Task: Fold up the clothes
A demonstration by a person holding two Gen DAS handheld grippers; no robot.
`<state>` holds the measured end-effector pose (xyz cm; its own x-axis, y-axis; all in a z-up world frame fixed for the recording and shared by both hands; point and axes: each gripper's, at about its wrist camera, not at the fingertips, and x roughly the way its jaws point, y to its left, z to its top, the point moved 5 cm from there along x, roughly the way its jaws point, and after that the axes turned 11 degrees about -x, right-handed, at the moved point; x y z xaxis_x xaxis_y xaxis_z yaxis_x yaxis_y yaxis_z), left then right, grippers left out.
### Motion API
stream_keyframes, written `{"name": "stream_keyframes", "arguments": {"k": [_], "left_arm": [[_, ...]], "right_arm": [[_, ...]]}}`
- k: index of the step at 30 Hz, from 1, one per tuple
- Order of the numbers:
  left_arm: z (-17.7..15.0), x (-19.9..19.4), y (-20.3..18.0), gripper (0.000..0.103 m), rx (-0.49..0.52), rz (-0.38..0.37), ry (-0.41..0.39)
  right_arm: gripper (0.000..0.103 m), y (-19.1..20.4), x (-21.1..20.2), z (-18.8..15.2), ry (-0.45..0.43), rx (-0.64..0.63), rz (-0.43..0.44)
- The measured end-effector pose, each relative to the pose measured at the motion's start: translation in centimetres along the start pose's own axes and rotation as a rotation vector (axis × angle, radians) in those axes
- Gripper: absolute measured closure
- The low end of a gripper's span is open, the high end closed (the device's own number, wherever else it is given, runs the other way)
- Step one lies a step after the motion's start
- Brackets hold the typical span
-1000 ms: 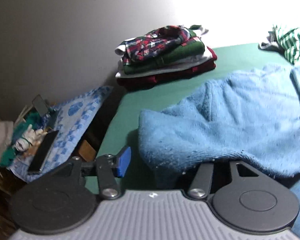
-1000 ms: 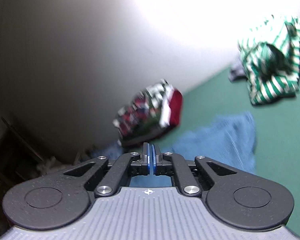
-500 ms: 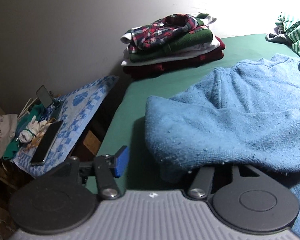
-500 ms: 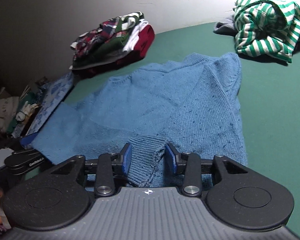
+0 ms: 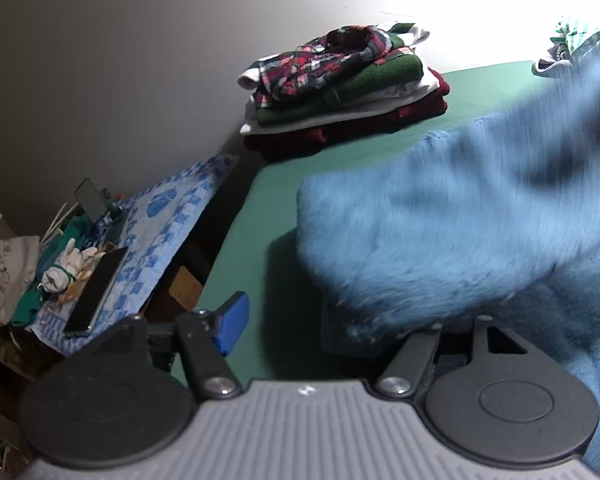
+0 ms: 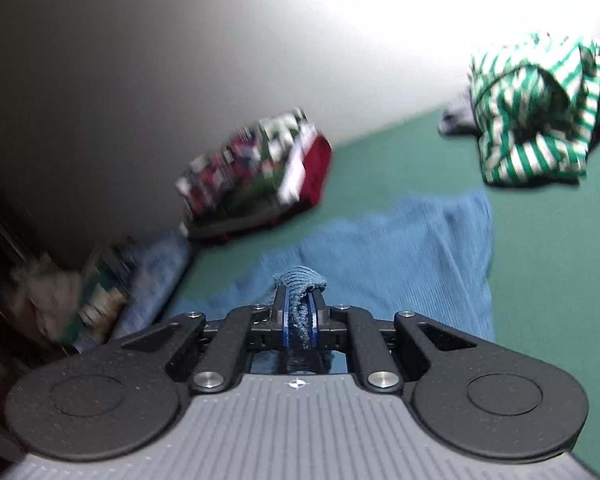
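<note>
- Sweater [image 6: 400, 256]: blue knit, spread on the green bed [image 6: 540, 264]; fills 12 to 3 o'clock of the left wrist view, blurred there, one fold raised over that gripper's right finger.
- Step in hand, by judgement: one fold of the sweater, with the ribbed edge [image 6: 300, 280] gathered for carrying across the body.
- Right gripper [image 6: 299, 320]: jaws closing, now nearly pressed together, pinching the ribbed edge between the blue pads; the bunch stands up past the fingertips at 12 o'clock.
- Left gripper [image 5: 324, 320]: jaws opening, spread wide; the left blue pad [image 5: 232, 322] hangs over bare sheet, touching nothing. The right finger is hidden under the knit, so contact there cannot be told; no pinch shows.
- Next move, by judgement: calls for carrying the pinched edge over the body and laying it flat, with the left gripper either steadying or taking a matching edge so the fold lands square.
- Stack [image 5: 340, 92]: folded plaid, green, white and red garments, at 12 o'clock in the left view, against the wall.
- Striped shirt [image 6: 536, 108]: green and white, crumpled at 2 o'clock in the right view, not yet folded.
- Towel [image 5: 156, 232]: blue-patterned, off the bed at 9 o'clock, with a phone [image 5: 96, 288] on it.
</note>
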<state>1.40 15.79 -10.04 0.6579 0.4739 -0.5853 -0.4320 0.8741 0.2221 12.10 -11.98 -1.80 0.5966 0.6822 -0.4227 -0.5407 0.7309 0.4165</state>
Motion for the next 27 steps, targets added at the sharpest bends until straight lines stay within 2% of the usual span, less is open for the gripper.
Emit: {"name": "stream_keyframes", "arguments": {"k": [4,10,18,27], "left_arm": [[0.9,-0.1,-1.3,0.033,0.022,-0.010,-0.031],[2.1,-0.4,-3.5,0.033,0.050,-0.041,-0.065],[1.9,-0.8,-7.2,0.036,0.149,-0.084,-0.081],[1.2,-2.5,-10.8,0.032,0.279,-0.112,-0.148]], "right_arm": [[0.093,0.5,-2.4,3.6,-0.123,0.017,0.041],[0.093,-0.1,-4.5,5.2,-0.205,0.021,0.015],[0.093,-5.2,-7.0,7.2,-0.280,0.079,-0.116],[0.093,-10.1,-8.5,6.9,-0.264,0.059,-0.294]]}}
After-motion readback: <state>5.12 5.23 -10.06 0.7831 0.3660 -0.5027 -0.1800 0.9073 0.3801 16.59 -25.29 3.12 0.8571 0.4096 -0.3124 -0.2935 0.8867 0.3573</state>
